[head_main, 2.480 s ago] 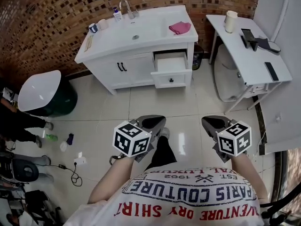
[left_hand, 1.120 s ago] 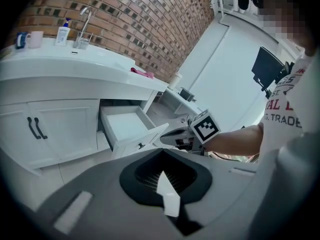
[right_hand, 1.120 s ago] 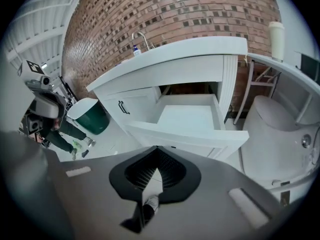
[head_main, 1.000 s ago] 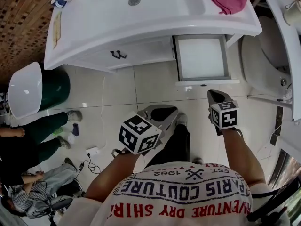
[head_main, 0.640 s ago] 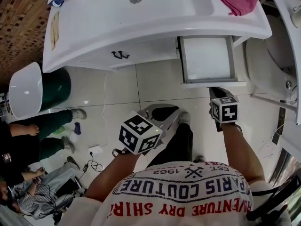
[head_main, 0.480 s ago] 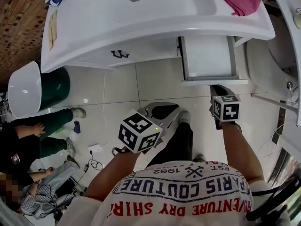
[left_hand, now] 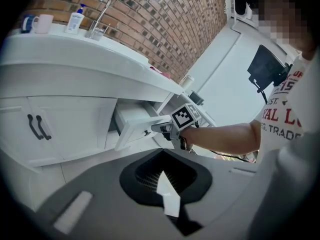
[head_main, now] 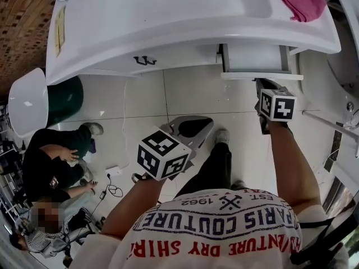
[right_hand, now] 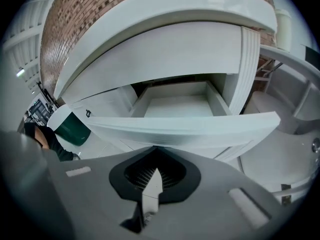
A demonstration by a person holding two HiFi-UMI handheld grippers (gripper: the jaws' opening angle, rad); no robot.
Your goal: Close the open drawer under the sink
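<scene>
The white drawer [head_main: 255, 59] under the sink sticks partly out of the vanity [head_main: 185, 32], and what shows of its inside [right_hand: 175, 104] is bare. My right gripper [head_main: 267, 86] is shut with nothing in it, its tips against the drawer front [right_hand: 185, 129]. The left gripper view shows that same contact, the right gripper [left_hand: 159, 128] pressing on the drawer front [left_hand: 132, 130]. My left gripper [head_main: 188, 129] hangs back over the tiled floor, shut and holding nothing.
A pink cloth [head_main: 300, 1] lies on the sink top. Two black door handles [head_main: 145, 60] sit left of the drawer. A green bin with a white lid [head_main: 33, 102] stands at left, with a person [head_main: 56, 161] crouched beside it. A white toilet [head_main: 345, 55] is to the right.
The right gripper has moved forward against the drawer front, and the drawer has slid partway into the vanity. I have stepped closer; the left gripper has stayed back.
</scene>
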